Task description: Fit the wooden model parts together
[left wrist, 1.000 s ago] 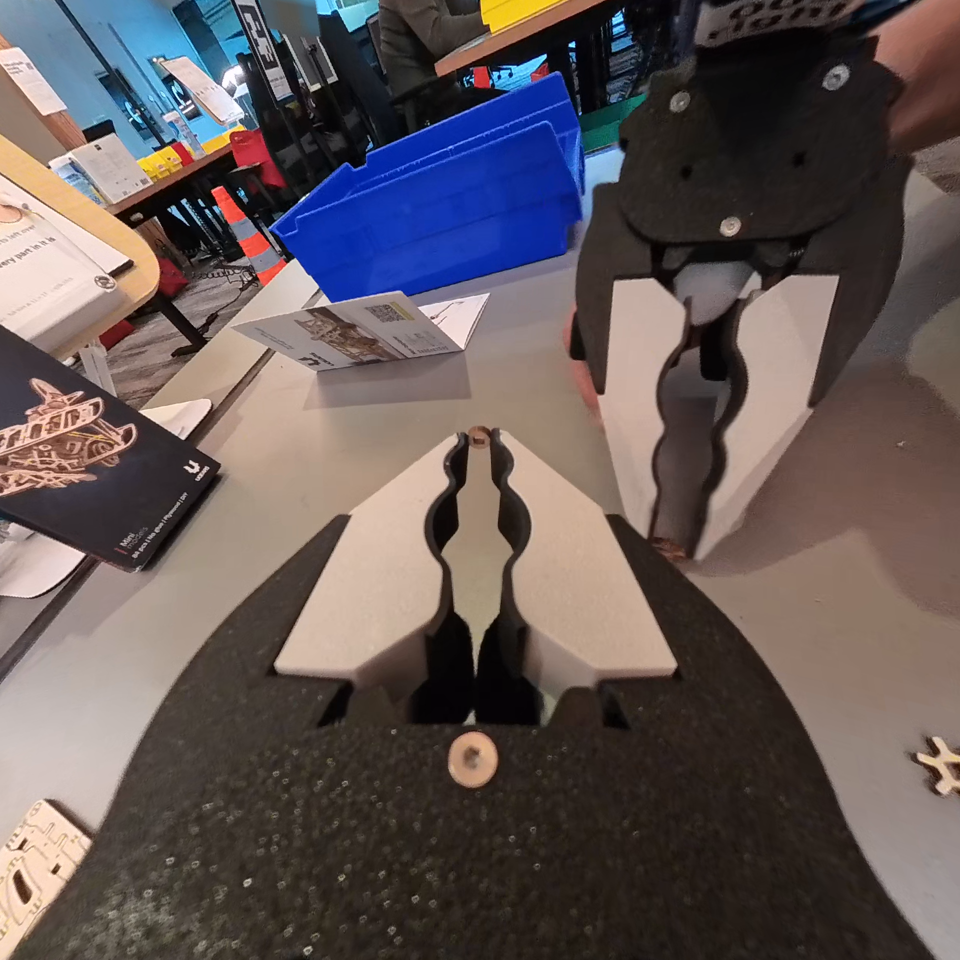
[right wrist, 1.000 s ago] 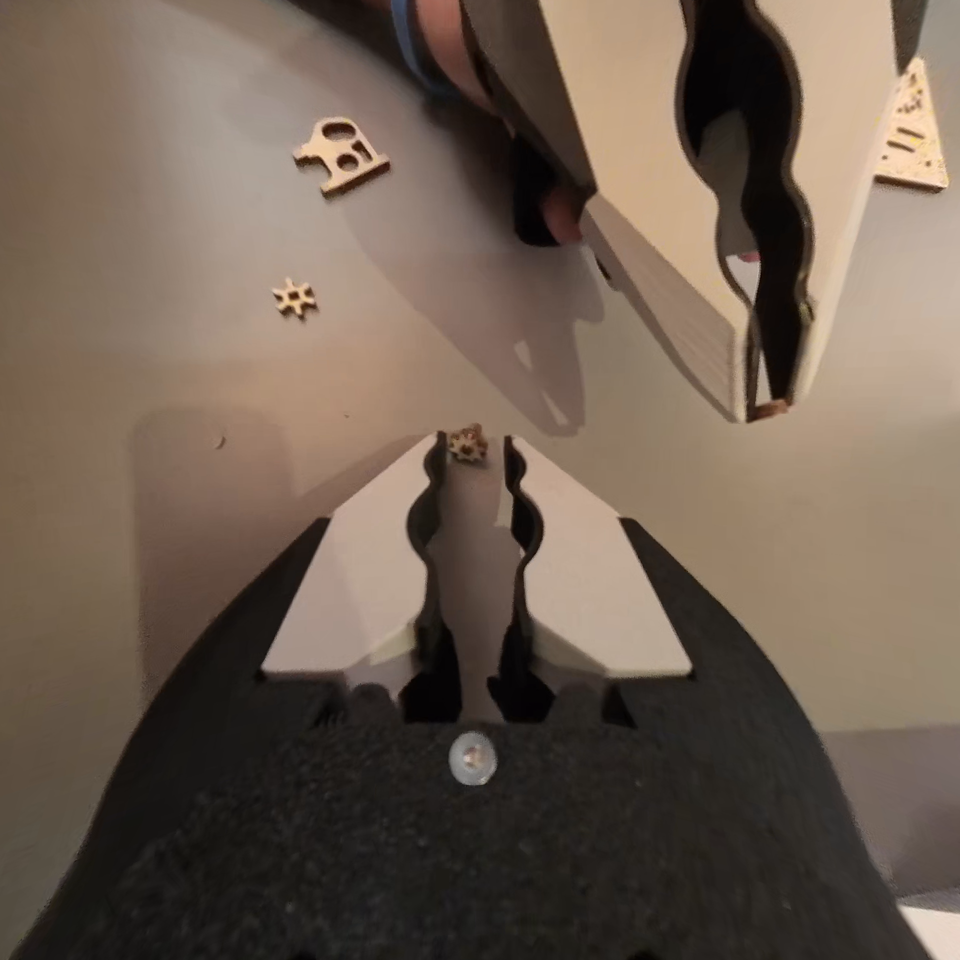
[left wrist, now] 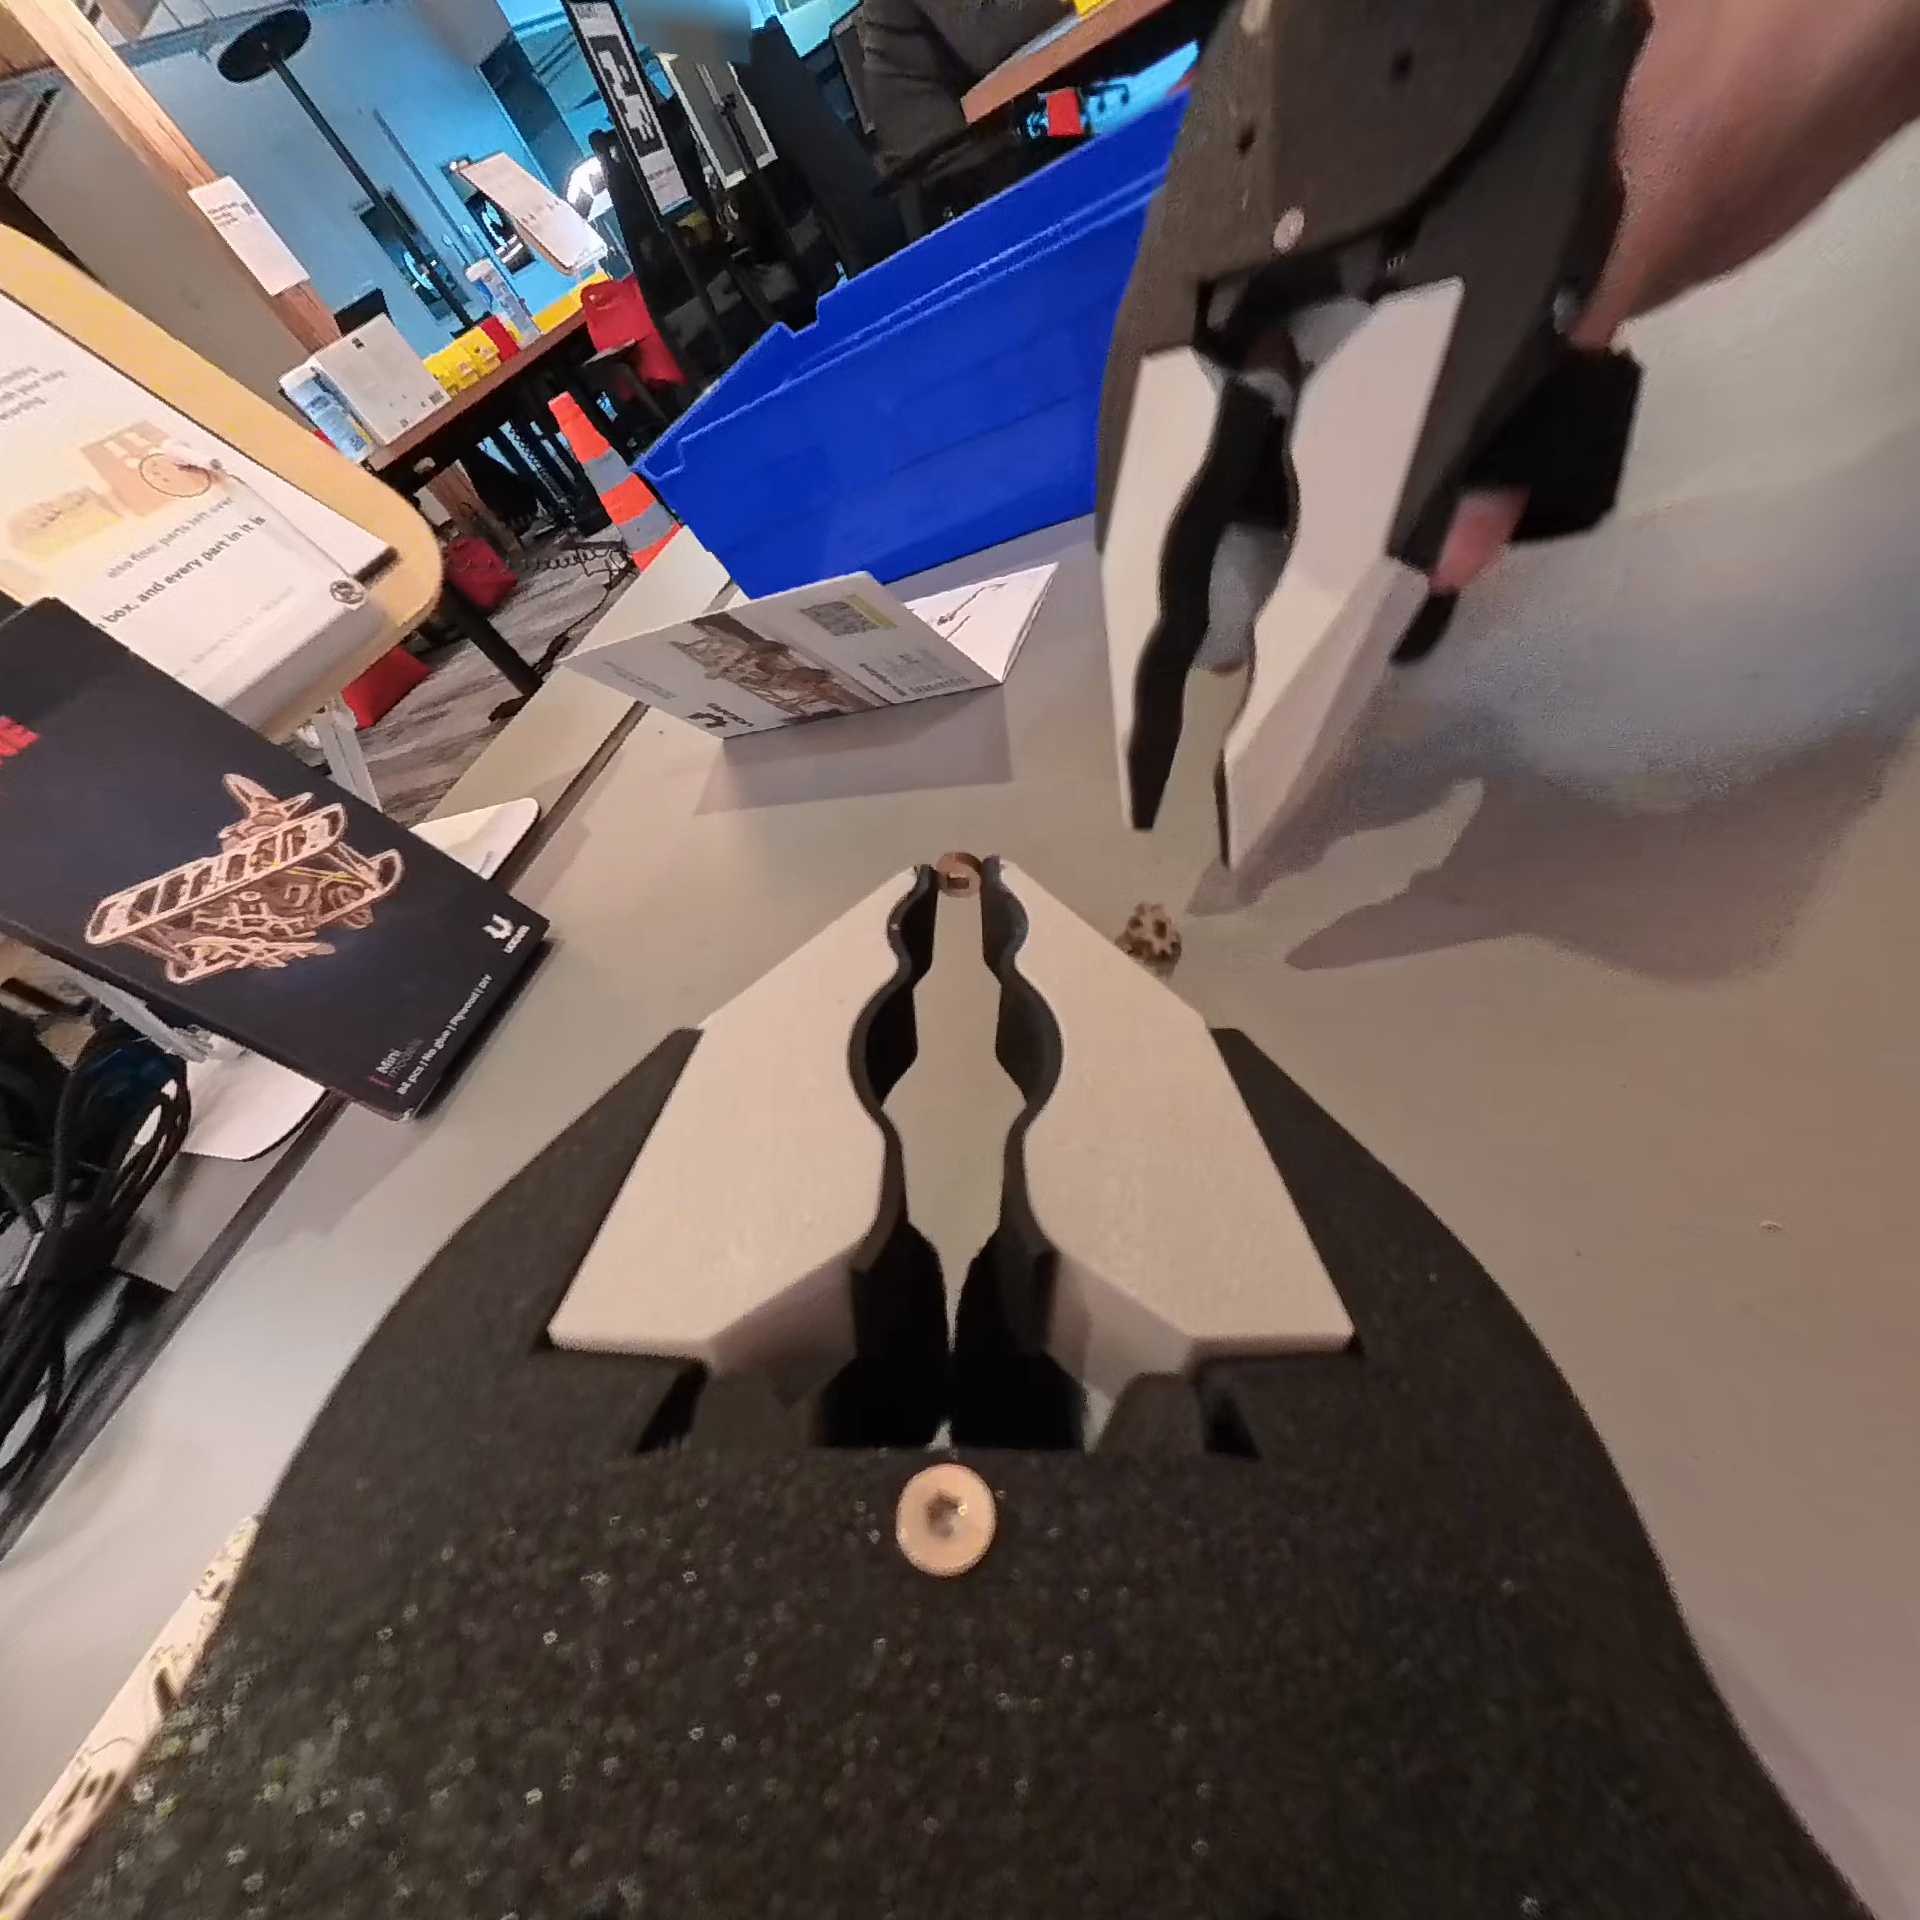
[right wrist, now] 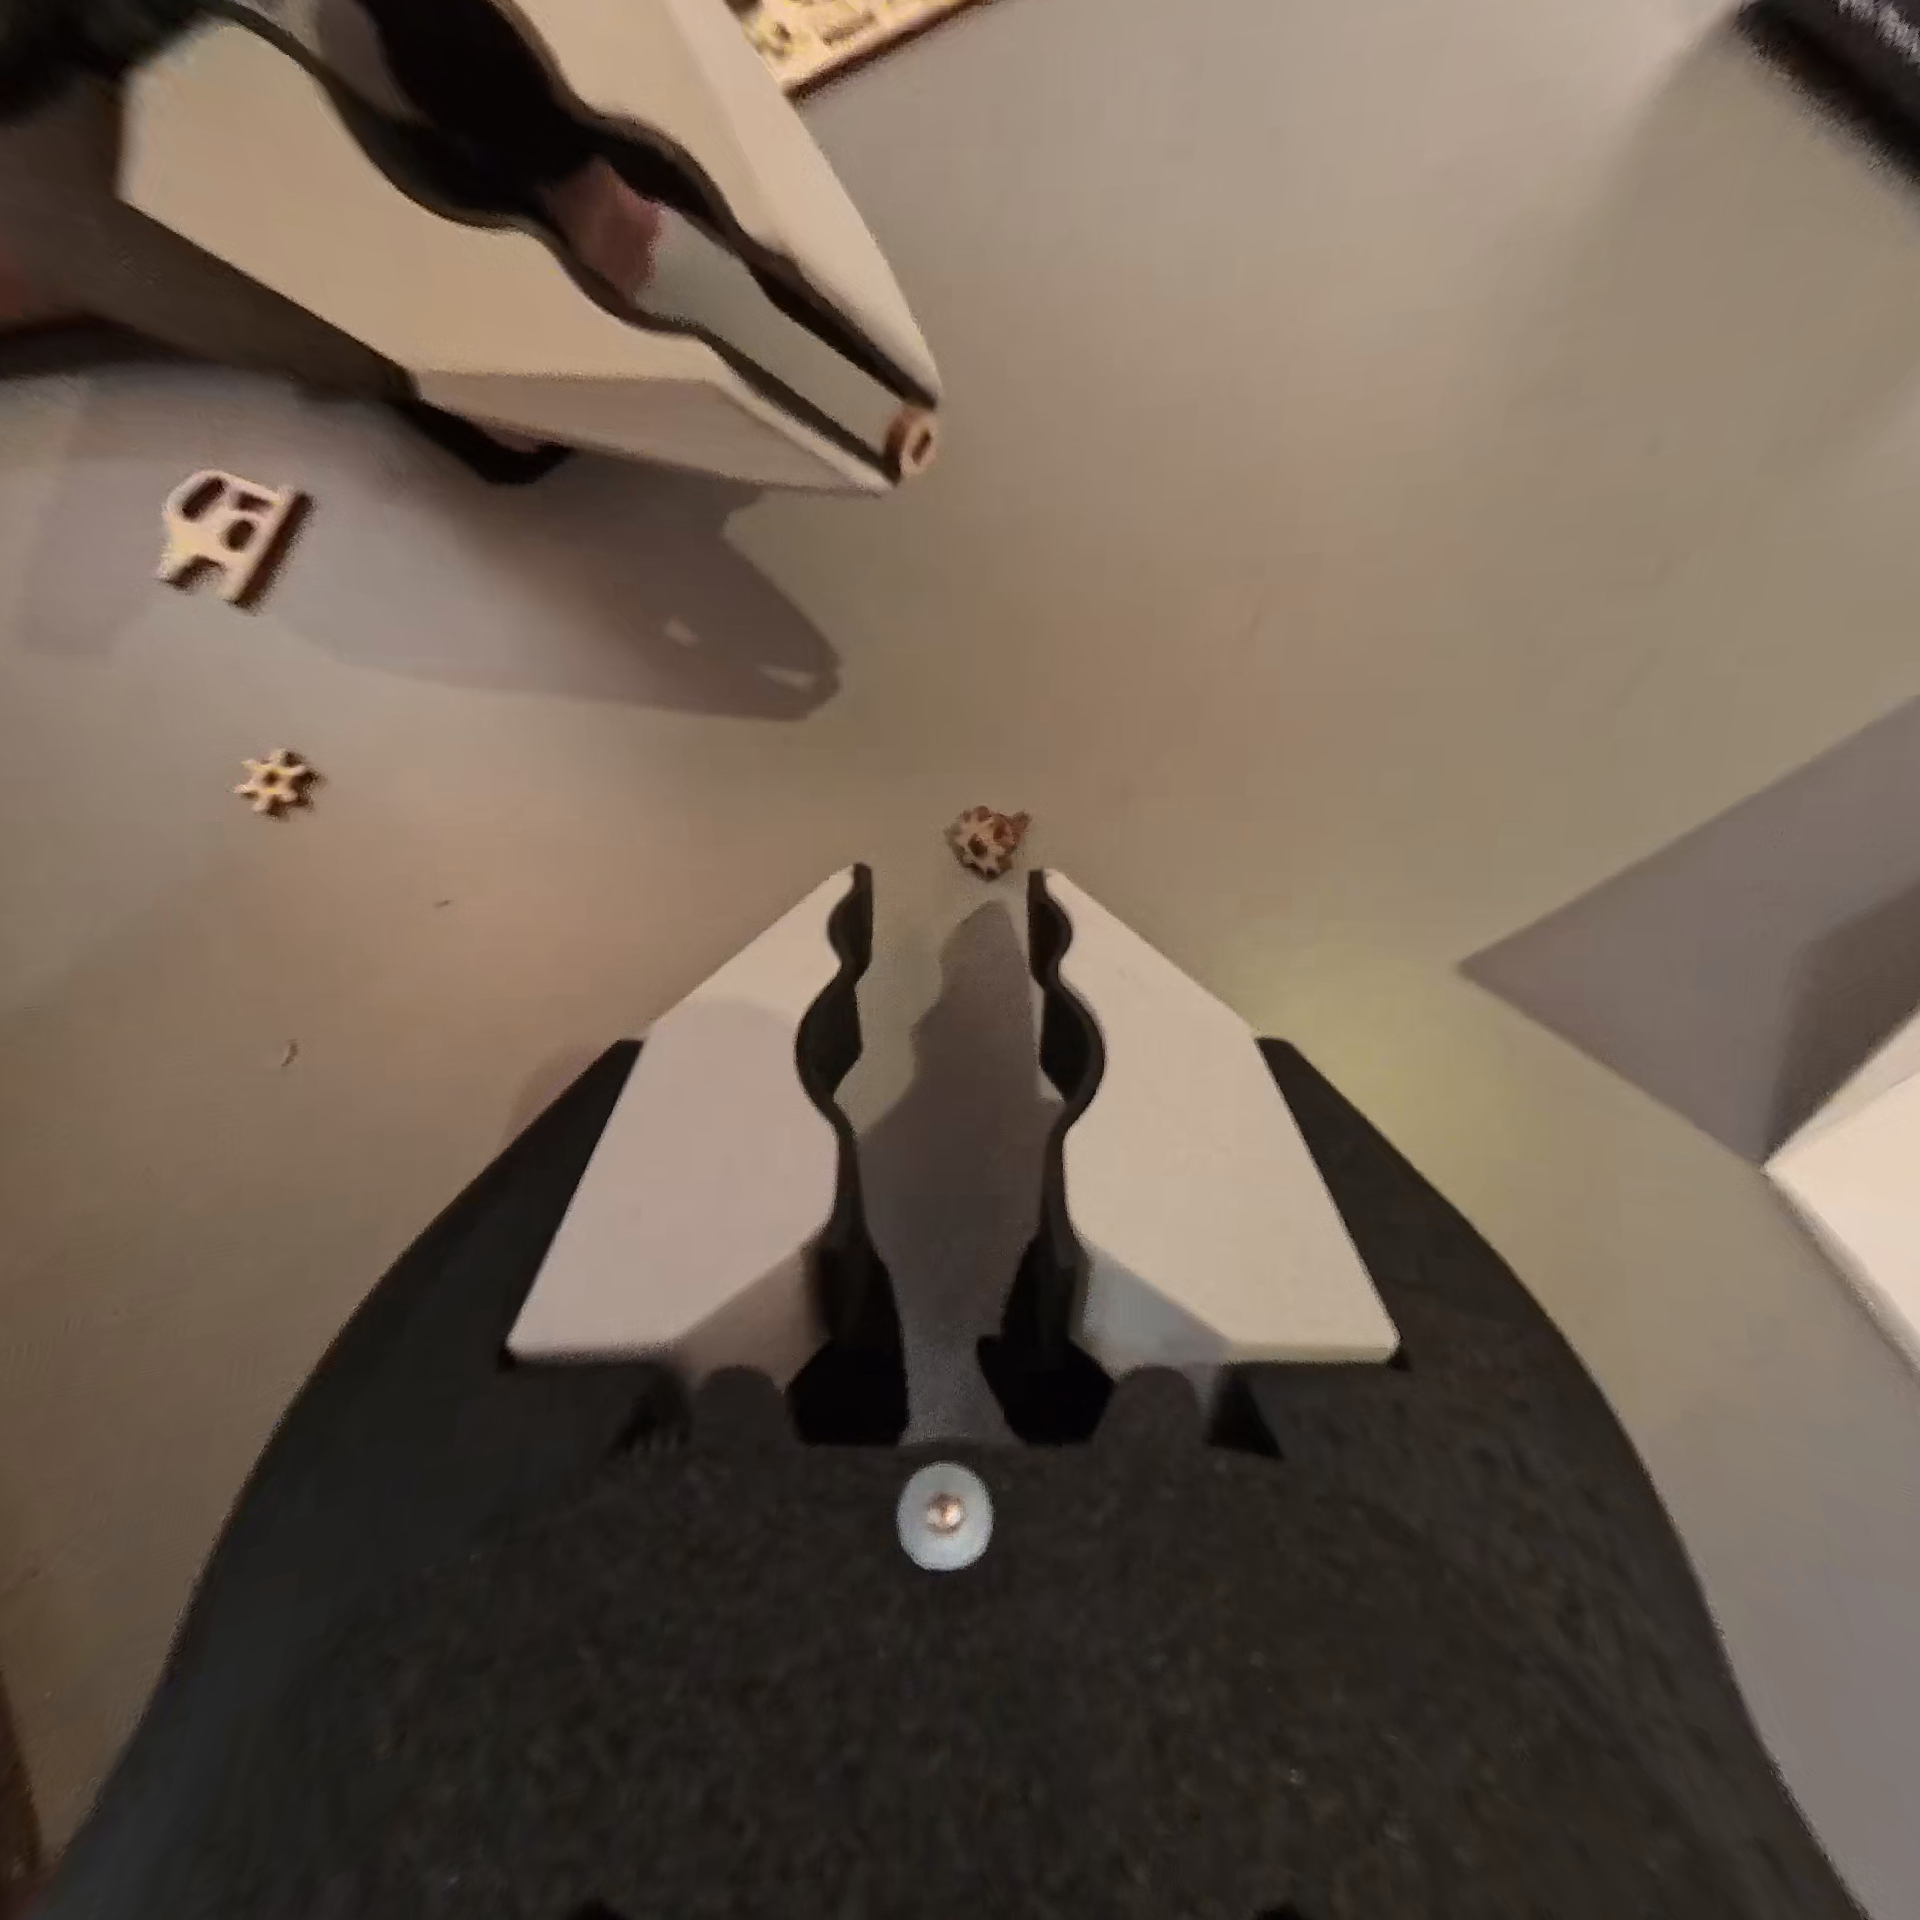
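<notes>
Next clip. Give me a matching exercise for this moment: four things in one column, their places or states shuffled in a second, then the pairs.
Things:
1. ring
2. gear
3. bin
4. booklet

Places or states:
A. blue, behind the booklet
B. pinched between the left fingers
C. folded, propped on the table
D. on the table, just ahead of the open right fingers

Pairs: 1-B, 2-D, 3-A, 4-C

Grey table (left wrist: 1558,1195) carrying a small wooden gear (right wrist: 987,840) mid-surface, a second gear (right wrist: 275,782) and a cut-out wooden piece (right wrist: 231,537) nearby, a folded leaflet (left wrist: 821,649) and blue bin (left wrist: 925,416) toward the far edge
</notes>
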`<state>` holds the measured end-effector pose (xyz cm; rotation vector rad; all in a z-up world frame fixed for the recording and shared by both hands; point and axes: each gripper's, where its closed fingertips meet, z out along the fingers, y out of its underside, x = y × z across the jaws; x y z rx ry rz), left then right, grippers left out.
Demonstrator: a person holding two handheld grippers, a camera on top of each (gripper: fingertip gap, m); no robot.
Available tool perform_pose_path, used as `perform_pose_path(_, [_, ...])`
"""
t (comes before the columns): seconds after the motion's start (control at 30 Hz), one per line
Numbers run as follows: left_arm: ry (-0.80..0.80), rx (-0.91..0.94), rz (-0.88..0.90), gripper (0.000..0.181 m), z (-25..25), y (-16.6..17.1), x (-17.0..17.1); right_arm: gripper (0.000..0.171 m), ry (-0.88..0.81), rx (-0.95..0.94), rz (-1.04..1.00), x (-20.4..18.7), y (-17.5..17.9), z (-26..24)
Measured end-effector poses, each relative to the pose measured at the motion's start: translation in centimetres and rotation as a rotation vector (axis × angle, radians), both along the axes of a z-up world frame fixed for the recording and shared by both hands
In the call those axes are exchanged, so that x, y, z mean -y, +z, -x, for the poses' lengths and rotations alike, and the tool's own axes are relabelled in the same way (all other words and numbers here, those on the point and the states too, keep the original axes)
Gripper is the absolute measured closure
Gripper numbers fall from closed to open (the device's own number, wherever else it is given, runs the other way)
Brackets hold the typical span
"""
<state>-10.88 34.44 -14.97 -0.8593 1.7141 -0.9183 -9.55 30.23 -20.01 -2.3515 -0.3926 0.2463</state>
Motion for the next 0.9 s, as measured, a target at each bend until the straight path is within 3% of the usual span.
perform_pose_path(0.13, [0.021, 0.011, 0.019, 0.175, 0.1, 0.3, -0.9, 0.154, 0.227, 0.116, 0.061, -0.5, 2.1, -1.7])
perform_pose_path(0.2, [0.045, 0.013, 0.011, 0.175, 0.2, 0.3, -2.1, 0.155, 0.491, 0.195, 0.013, -1.2, 2.6, -1.0])
perform_pose_path(0.27, [0.062, 0.007, 0.042, 0.175, 0.4, 0.4, -3.3, 0.148, 0.736, 0.258, -0.009, -1.1, 1.7, -0.4])
perform_pose_path(0.37, [0.084, 0.015, 0.1, 0.175, 0.7, 0.8, -4.6, 0.149, 0.938, 0.338, -0.02, -0.9, 0.3, -0.5])
perform_pose_path(0.57, [0.079, 0.013, 0.14, 0.175, 0.7, 1.0, -4.9, 0.152, 1.209, 0.634, -0.155, -2.2, -0.7, -1.5])
perform_pose_path(0.73, [0.071, 0.009, 0.149, 0.175, 0.7, 1.0, -4.8, 0.159, 1.402, 0.704, -0.255, -2.0, -0.9, -1.1])
perform_pose_path(0.9, [0.063, 0.003, 0.14, 0.175, 0.7, 0.9, -4.6, 0.157, 1.508, 0.698, -0.218, -1.7, -1.4, -0.6])
